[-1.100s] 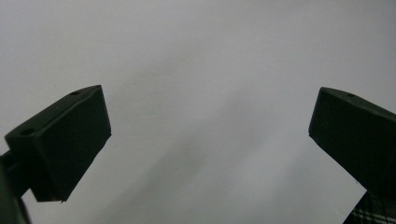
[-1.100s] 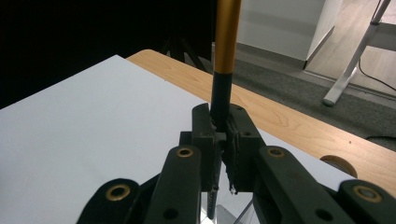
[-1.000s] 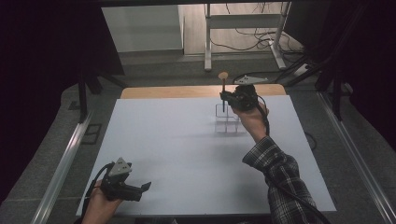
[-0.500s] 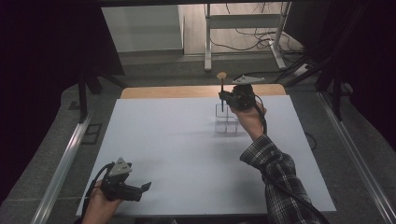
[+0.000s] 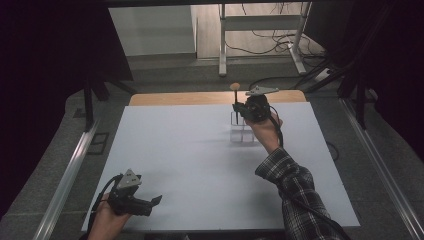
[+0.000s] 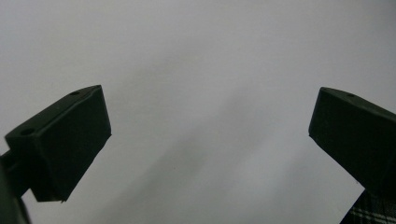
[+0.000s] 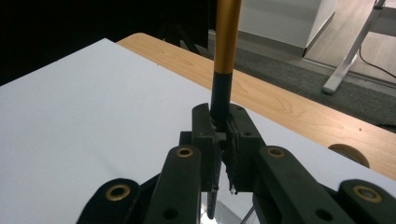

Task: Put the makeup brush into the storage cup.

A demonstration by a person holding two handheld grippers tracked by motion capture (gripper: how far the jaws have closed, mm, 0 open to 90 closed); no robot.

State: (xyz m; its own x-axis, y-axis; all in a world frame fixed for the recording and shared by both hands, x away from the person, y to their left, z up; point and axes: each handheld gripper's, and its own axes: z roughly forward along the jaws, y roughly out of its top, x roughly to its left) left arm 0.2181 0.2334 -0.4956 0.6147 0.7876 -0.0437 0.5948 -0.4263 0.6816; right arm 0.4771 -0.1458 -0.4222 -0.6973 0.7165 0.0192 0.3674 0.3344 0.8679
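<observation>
One slim round stick (image 7: 227, 42), gold over black, in right gripper (image 7: 223, 140).

We hold our right gripper (image 5: 238, 111) clamped at the table's (image 5: 190, 165) far edge; our left gripper (image 5: 156, 201) gapes near its front.

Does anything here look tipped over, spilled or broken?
Nothing stands out. The right gripper is shut on a slim black-and-gold tool, held upright over a small clear rack. The left gripper rests open at the white table's near edge.
</observation>
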